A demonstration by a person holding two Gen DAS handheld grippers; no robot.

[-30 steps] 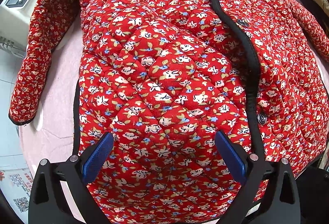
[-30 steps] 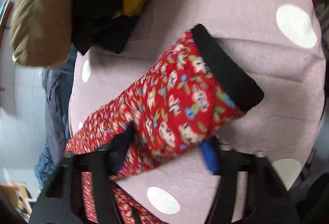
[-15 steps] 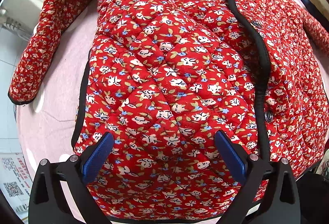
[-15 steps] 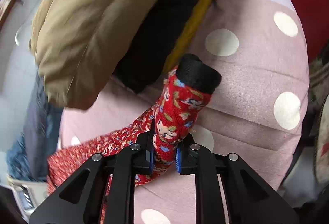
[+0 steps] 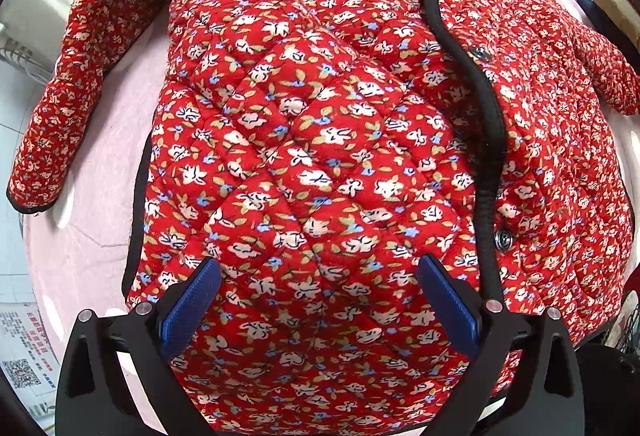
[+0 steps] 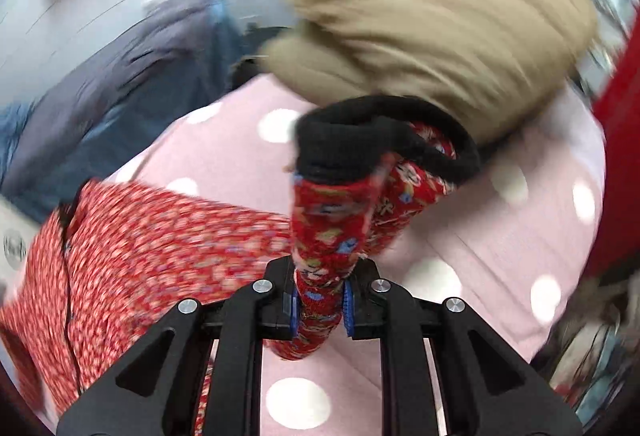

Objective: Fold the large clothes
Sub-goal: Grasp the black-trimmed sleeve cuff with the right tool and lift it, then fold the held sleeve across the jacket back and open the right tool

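Sleeve of a red floral quilted jacket rises off the pink dotted tabletop, clamped near its black cuff by the right gripper, whose jaws have just been closing and now pinch the padded cloth between them. Over the jacket's front panel the left gripper points down with its jaws wide and nothing between them; whether its pads rest on the fabric cannot be told. The jacket lies spread flat, buttoned along its black placket, the other sleeve angled out to one side.

The risk, judged from here, is in the grip: only a narrow fold of thick quilting sits between the jaws (the cuff flops free above them), so a quick swing across could pull it loose. With nothing visibly pinning the body, a carried sleeve may also drag the whole jacket askew. A tan garment heaped close beside the cuff could snag or be swept along.
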